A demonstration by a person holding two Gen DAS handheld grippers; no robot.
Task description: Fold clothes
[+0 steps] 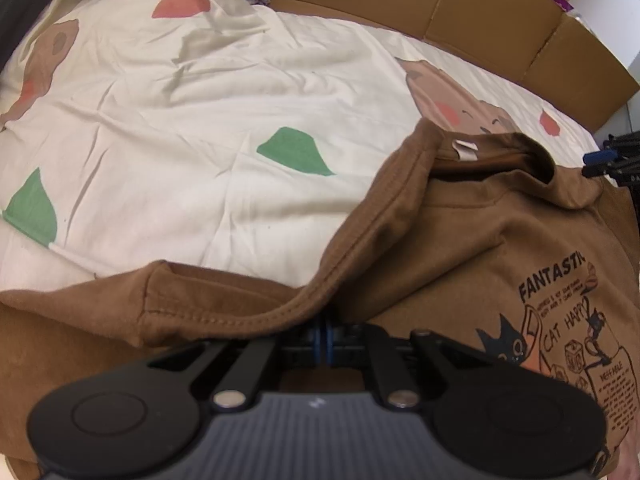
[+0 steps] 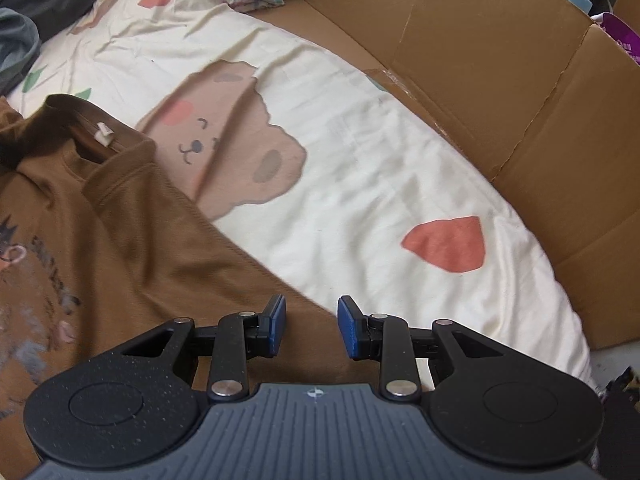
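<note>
A brown T-shirt (image 1: 460, 248) with a black cat print (image 1: 568, 320) lies on the bed, its collar and white label (image 1: 466, 150) towards the far side. My left gripper (image 1: 324, 326) is shut on a hemmed edge of the shirt, and the folded cloth drapes over its fingertips and hides them. In the right wrist view the same T-shirt (image 2: 120, 240) fills the left side. My right gripper (image 2: 312, 326) stands open just over the shirt's right edge, with nothing between its blue pads (image 2: 276, 328). Part of the right gripper (image 1: 616, 160) shows at the left view's right border.
The cream bed cover (image 2: 360, 160) carries bear, leaf and heart prints. Flattened brown cardboard (image 2: 500, 80) walls the far and right side of the bed. Dark and grey clothes (image 2: 40, 4) are piled at the far left corner.
</note>
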